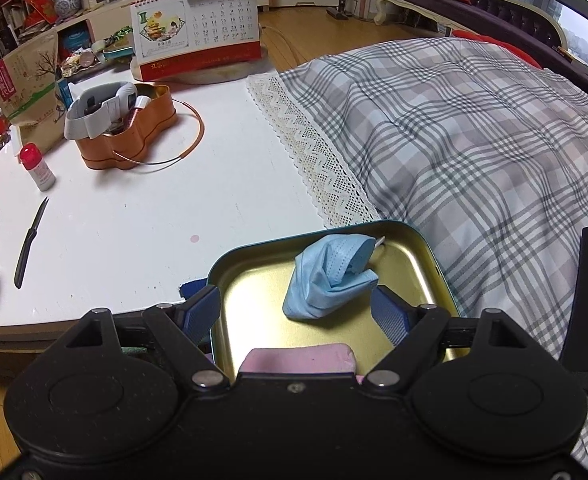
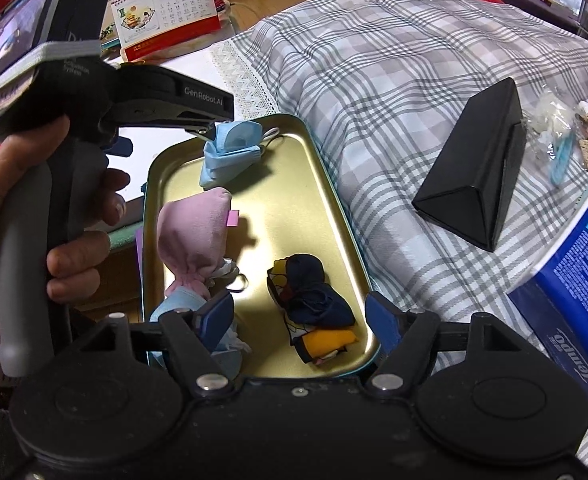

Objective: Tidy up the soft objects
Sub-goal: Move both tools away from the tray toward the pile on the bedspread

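A gold tin tray [image 1: 254, 292] with a teal rim lies at the table edge next to the plaid bedding; it also shows in the right wrist view [image 2: 294, 184]. In it lie a crumpled blue face mask [image 1: 328, 276] [image 2: 230, 152], a pink soft pouch [image 2: 194, 236] [image 1: 298, 358], a navy and yellow cloth bundle [image 2: 314, 308] and a second blue mask [image 2: 182, 312] at the near corner. My left gripper [image 1: 296, 314] is open and empty, just behind the blue mask. My right gripper [image 2: 298, 316] is open and empty over the tray's near end.
On the white table [image 1: 154, 216] stand an orange tin [image 1: 126, 128], a desk calendar [image 1: 198, 32], a small white bottle [image 1: 38, 166] and a black knife [image 1: 30, 240]. On the plaid bedding [image 2: 394, 80] lie a black triangular case [image 2: 478, 172] and a blue tissue pack [image 2: 574, 280].
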Available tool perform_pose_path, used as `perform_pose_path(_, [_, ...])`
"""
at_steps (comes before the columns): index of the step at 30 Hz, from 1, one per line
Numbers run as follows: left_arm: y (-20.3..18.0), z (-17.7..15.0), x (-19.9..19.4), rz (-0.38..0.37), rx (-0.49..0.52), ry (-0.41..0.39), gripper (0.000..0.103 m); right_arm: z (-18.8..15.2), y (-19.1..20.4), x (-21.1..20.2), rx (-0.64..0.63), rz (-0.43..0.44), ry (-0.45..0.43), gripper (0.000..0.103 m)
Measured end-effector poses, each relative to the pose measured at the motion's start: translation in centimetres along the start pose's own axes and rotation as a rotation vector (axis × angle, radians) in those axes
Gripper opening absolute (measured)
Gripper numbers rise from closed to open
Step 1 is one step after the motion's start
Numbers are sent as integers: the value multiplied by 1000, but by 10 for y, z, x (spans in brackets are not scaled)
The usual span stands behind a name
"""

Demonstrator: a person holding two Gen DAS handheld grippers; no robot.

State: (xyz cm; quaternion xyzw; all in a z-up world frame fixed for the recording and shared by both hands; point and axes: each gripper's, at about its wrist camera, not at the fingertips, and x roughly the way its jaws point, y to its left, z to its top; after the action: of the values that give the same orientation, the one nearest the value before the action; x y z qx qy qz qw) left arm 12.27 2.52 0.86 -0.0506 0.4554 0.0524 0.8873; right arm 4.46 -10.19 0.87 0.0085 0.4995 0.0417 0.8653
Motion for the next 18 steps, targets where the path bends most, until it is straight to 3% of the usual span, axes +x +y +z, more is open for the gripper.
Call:
perform_pose_path(9, [5, -6, 4, -17, -17, 30, 84, -10, -7, -21, 7, -13, -20, 73])
perform_pose_path(18, [-6, -14, 4, -13, 31, 23, 85, -12, -42, -67, 61, -28, -109, 74])
